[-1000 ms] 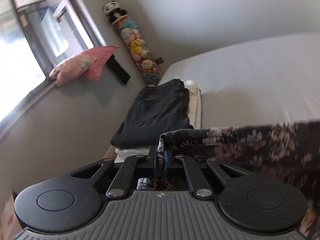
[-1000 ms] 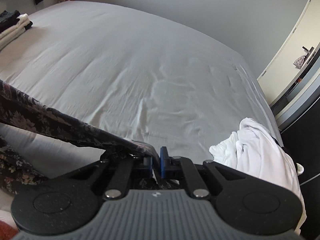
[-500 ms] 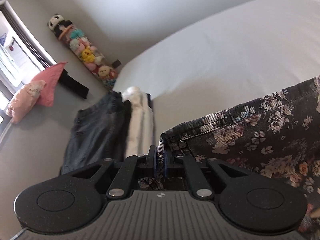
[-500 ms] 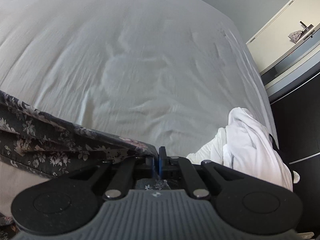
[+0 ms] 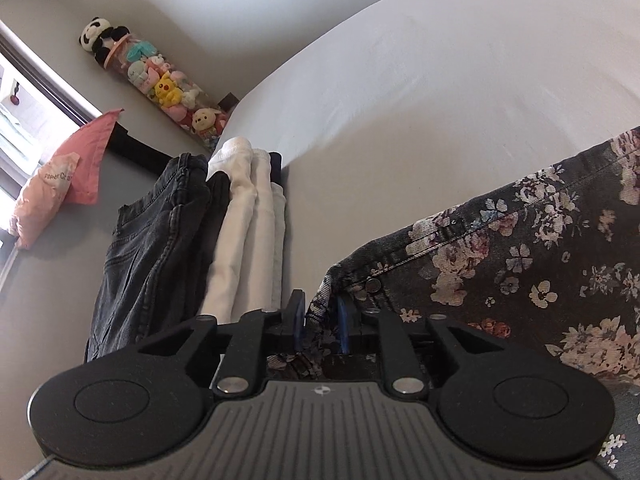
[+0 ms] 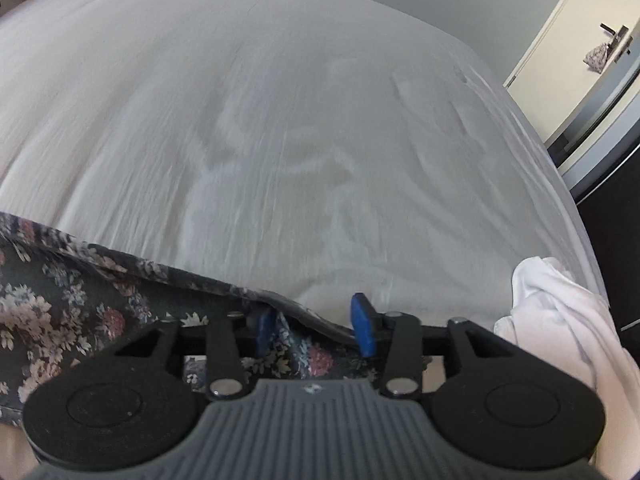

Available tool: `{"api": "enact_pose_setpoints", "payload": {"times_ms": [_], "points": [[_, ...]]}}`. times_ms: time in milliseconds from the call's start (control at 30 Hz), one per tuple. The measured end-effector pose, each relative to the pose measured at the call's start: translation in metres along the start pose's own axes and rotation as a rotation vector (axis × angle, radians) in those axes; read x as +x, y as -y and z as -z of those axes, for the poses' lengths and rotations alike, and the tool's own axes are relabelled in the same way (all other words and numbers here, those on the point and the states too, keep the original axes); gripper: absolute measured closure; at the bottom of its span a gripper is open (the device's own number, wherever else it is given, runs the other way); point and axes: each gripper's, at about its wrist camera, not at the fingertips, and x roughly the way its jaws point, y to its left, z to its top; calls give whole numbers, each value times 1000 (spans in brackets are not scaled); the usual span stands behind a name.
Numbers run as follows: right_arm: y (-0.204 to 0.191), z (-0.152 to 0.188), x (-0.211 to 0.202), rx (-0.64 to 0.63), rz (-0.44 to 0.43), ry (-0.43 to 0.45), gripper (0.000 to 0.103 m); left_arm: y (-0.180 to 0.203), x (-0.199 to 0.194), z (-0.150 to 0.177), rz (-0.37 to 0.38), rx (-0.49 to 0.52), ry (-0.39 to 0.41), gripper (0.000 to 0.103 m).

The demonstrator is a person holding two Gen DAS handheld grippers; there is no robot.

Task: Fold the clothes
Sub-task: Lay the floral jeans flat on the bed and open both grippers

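- Floral jeans (image 5: 520,264) lie spread on the bed sheet (image 6: 280,120); one waistband corner sits between each gripper's jaws.
- Left gripper (image 5: 320,322): jaws have just been opening, narrow gap, cloth between, unpressed.
- Right gripper (image 6: 316,330): jaws have just been opening, wide, cloth loose.
- Advice: withdraw straight back, avoiding snagging the hem.
- Folded stack (image 5: 224,232) lies left of the left jaws.
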Motion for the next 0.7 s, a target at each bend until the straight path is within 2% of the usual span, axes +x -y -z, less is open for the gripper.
{"api": "enact_pose_setpoints", "payload": {"times_ms": [33, 67, 100, 133, 167, 233, 367, 467, 500, 600, 633, 667, 700], "points": [[7, 1, -6, 41, -24, 16, 42, 0, -1, 0, -4, 4, 4, 78], [15, 3, -12, 84, -30, 31, 39, -1, -4, 0, -11, -4, 18, 69], [24, 5, -17, 129, -31, 46, 29, -3, -7, -1, -18, -12, 32, 62], [32, 9, -23, 173, -29, 61, 27, -4, -11, -1, -26, -20, 46, 46], [42, 15, -28, 219, -29, 75, 27, -8, -15, -2, -24, -33, 62, 38], [61, 28, -36, 310, -28, 92, 27, -13, -25, -1, -19, -54, 86, 38], [89, 70, -26, 495, -31, 15, 29, -22, -54, 5, 0, -127, 114, 36], [99, 105, -11, 655, -64, -34, 40, -21, -73, 19, 46, -165, 92, 36], [101, 113, -8, 705, -81, -28, 45, -20, -78, 25, 63, -176, 81, 36], [102, 132, 0, 850, -132, 12, 46, -18, -91, 48, 94, -220, 37, 36], [103, 139, 3, 898, -149, 26, 50, -18, -93, 55, 100, -232, 25, 36], [103, 139, 3, 917, -165, 36, 59, -18, -96, 64, 104, -251, 8, 36], [102, 138, 3, 927, -181, 44, 89, -18, -97, 72, 105, -272, -7, 36]]}}
